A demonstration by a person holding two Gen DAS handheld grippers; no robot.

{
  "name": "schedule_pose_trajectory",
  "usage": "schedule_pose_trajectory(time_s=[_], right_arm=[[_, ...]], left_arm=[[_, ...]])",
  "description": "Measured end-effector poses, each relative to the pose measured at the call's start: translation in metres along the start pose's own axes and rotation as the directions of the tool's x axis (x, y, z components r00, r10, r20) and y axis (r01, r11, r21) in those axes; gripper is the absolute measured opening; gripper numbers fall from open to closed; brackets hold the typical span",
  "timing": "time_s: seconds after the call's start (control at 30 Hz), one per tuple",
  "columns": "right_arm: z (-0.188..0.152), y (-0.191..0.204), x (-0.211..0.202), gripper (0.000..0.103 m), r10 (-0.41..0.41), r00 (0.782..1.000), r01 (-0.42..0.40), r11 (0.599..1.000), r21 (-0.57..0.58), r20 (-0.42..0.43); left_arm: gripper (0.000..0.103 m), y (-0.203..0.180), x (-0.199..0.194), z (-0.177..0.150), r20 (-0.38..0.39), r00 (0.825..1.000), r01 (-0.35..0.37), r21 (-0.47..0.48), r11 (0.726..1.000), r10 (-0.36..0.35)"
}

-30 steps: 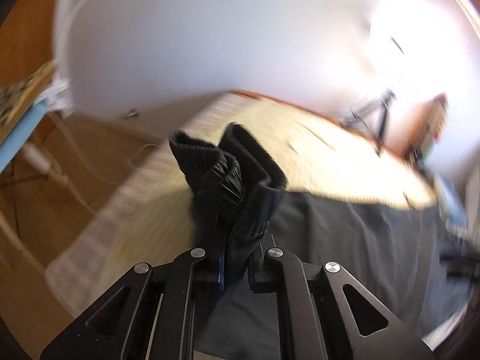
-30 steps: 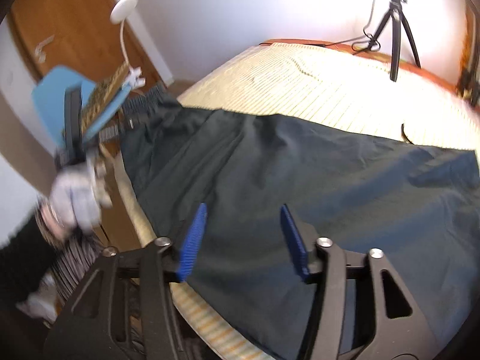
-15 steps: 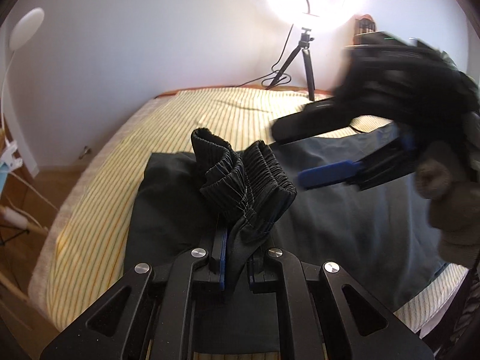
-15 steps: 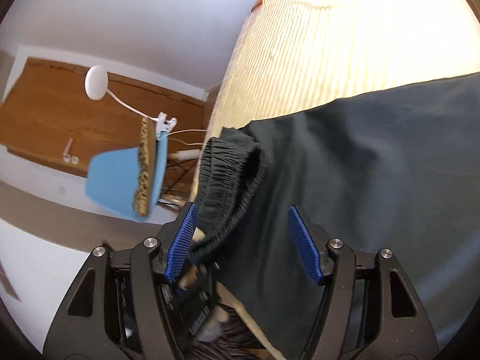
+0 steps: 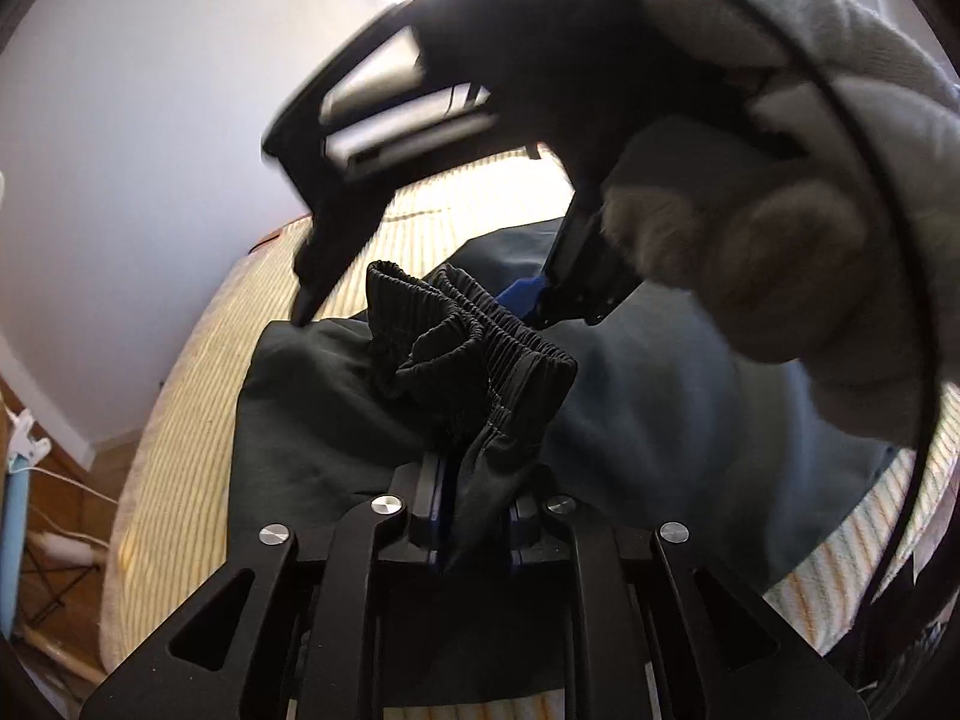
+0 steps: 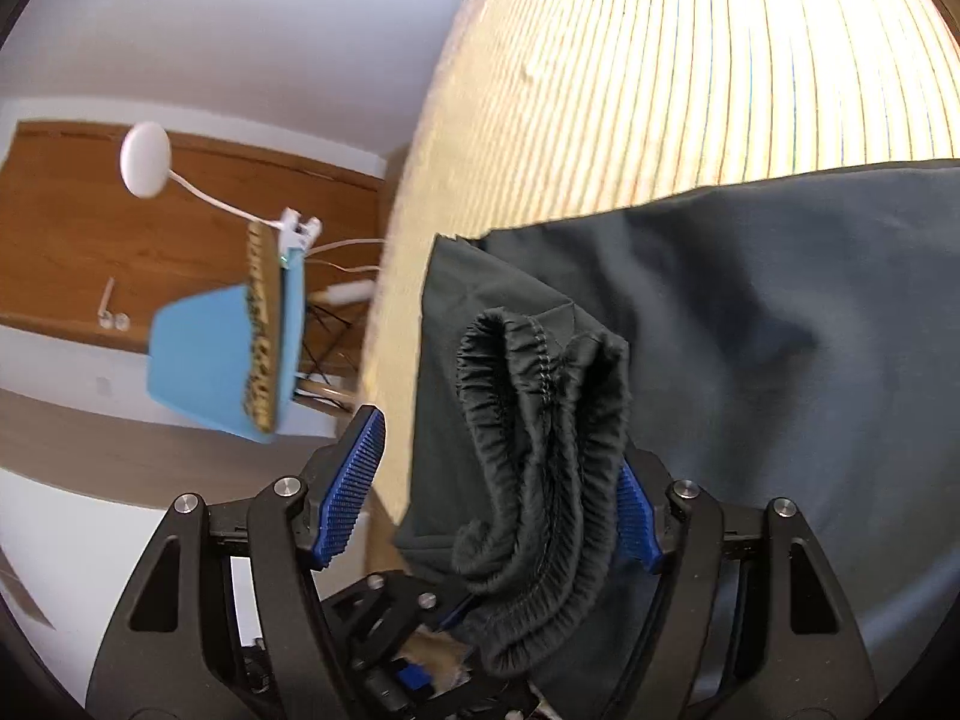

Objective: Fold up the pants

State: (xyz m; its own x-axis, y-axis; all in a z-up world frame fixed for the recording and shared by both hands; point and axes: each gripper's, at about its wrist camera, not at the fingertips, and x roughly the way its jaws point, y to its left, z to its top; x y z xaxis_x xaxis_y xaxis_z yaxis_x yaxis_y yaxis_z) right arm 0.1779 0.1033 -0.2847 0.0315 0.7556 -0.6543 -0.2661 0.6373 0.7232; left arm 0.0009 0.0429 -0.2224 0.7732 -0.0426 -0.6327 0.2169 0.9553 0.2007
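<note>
Dark pants (image 5: 654, 414) lie spread on a yellow striped bed (image 5: 180, 432). My left gripper (image 5: 474, 516) is shut on the bunched elastic waistband (image 5: 474, 354) and holds it up off the bed. My right gripper (image 6: 498, 498) is open, its blue fingers (image 6: 351, 480) on either side of the same waistband (image 6: 540, 468), one pad partly hidden behind it. In the left wrist view the right gripper (image 5: 420, 294) and the gloved hand holding it loom close above the waistband. The left gripper shows below the waistband in the right wrist view (image 6: 420, 606).
A blue chair (image 6: 222, 354) with a clipped white lamp (image 6: 144, 159) stands beside the bed's edge, with cables on the wooden floor (image 5: 48, 546). A white wall rises behind the bed. The bed (image 6: 690, 90) stretches away beyond the pants.
My right gripper has moved in close over the lifted waistband, its open fingers now straddling it. My left gripper keeps its hold on the waistband.
</note>
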Motion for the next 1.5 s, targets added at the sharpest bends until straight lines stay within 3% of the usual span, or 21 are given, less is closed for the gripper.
schedule_pose_trajectory(time_s=[0.07, 0.13, 0.2, 0.27, 0.33, 0.4, 0.6, 0.7, 0.83, 0.93, 1.1, 1.27, 1.4, 1.5], right_arm=[[0.002, -0.001, 0.004, 0.061, -0.026, 1.0, 0.026, 1.0, -0.006, -0.006], [0.003, -0.002, 0.009, 0.039, -0.045, 0.999, 0.045, 0.999, -0.016, -0.016], [0.004, -0.003, 0.01, 0.03, -0.057, 0.998, 0.056, 0.998, -0.028, -0.012], [0.003, -0.004, 0.005, 0.028, -0.045, 0.999, 0.045, 0.998, -0.033, -0.001], [0.002, -0.005, -0.004, 0.022, -0.031, 0.999, 0.032, 0.999, -0.038, 0.018], [0.0, -0.004, -0.013, 0.02, -0.028, 0.999, 0.03, 0.998, -0.053, 0.035], [-0.01, -0.004, -0.052, 0.02, -0.033, 0.995, 0.042, 0.994, -0.096, 0.09], [-0.018, -0.011, -0.075, 0.02, -0.019, 0.993, 0.029, 0.996, -0.085, 0.115], [-0.036, -0.025, -0.112, 0.02, -0.05, 0.988, 0.064, 0.993, -0.097, 0.146], [-0.046, -0.042, -0.139, 0.02, -0.081, 0.982, 0.096, 0.992, -0.078, 0.171], [-0.056, -0.072, -0.172, 0.02, -0.138, 0.967, 0.147, 0.989, -0.027, 0.214], [-0.056, -0.1, -0.174, 0.02, -0.176, 0.96, 0.176, 0.984, 0.018, 0.218], [-0.056, -0.118, -0.168, 0.023, -0.195, 0.961, 0.185, 0.98, 0.07, 0.197], [-0.058, -0.12, -0.166, 0.027, -0.183, 0.965, 0.17, 0.982, 0.082, 0.188]], left_arm=[[0.016, 0.0, -0.004, -0.001, 0.0, 1.0, 0.014, -0.001, 1.0, -0.014], [0.017, 0.003, -0.01, -0.004, -0.007, 0.999, 0.033, -0.021, 0.999, -0.033], [0.02, 0.01, -0.017, -0.007, -0.014, 0.997, 0.076, -0.065, 0.995, -0.077], [0.024, 0.023, -0.026, -0.009, -0.013, 0.99, 0.137, -0.133, 0.982, -0.139], [0.032, 0.046, -0.037, -0.011, -0.002, 0.977, 0.206, -0.245, 0.947, -0.213], [0.033, 0.07, -0.052, -0.017, 0.032, 0.971, 0.234, -0.35, 0.907, -0.238], [0.033, 0.132, -0.07, -0.023, 0.055, 0.993, 0.119, -0.505, 0.855, -0.106], [0.033, 0.143, -0.065, -0.023, 0.048, 0.994, 0.11, -0.527, 0.842, -0.1], [0.033, 0.132, -0.05, -0.015, 0.038, 0.988, 0.149, -0.488, 0.86, -0.15], [0.033, 0.103, -0.041, -0.01, 0.02, 0.981, 0.183, -0.422, 0.888, -0.192], [0.033, 0.052, -0.03, 0.005, -0.009, 0.959, 0.262, -0.349, 0.9, -0.283], [0.033, 0.01, -0.006, 0.01, -0.082, 0.938, 0.302, -0.275, 0.913, -0.335], [0.033, -0.006, 0.006, 0.008, -0.131, 0.934, 0.295, -0.238, 0.925, -0.332], [0.033, -0.007, 0.006, 0.005, -0.126, 0.937, 0.291, -0.231, 0.929, -0.325]])
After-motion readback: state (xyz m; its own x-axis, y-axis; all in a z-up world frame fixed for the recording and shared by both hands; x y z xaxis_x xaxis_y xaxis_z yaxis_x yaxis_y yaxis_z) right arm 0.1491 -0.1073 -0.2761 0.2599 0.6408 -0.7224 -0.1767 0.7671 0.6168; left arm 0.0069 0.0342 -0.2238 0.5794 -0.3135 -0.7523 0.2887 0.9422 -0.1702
